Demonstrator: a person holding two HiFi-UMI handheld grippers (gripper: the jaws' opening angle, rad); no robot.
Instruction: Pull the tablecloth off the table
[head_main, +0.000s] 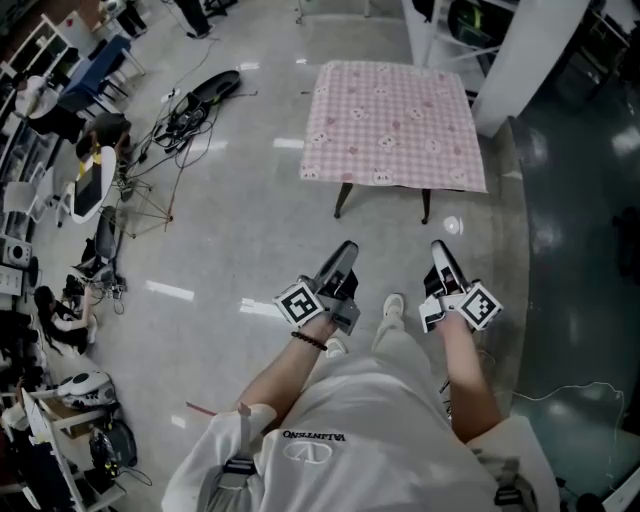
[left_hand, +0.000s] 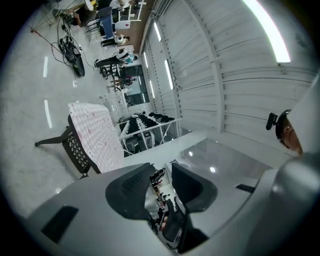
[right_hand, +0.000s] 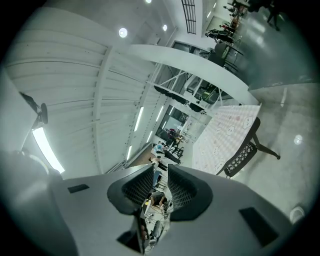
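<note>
A pink checked tablecloth (head_main: 392, 120) with small printed figures covers a small table ahead of me, hanging over its edges; dark table legs (head_main: 343, 198) show below it. Both grippers hover over the floor well short of the table, touching nothing. My left gripper (head_main: 345, 252) points toward the table's near left corner, jaws open and empty. My right gripper (head_main: 441, 250) points toward the near right corner, also open and empty. The left gripper view has the tablecloth (left_hand: 97, 135) far beyond the left gripper (left_hand: 162, 175). In the right gripper view the tablecloth (right_hand: 225, 135) lies far past the right gripper (right_hand: 161, 182).
A white pillar (head_main: 520, 60) stands just right of the table. Black cables and a dark bag (head_main: 195, 100) lie on the pale floor at the left, with stands, chairs and other gear (head_main: 90, 190) along the left side. Darker floor (head_main: 580, 250) runs along the right.
</note>
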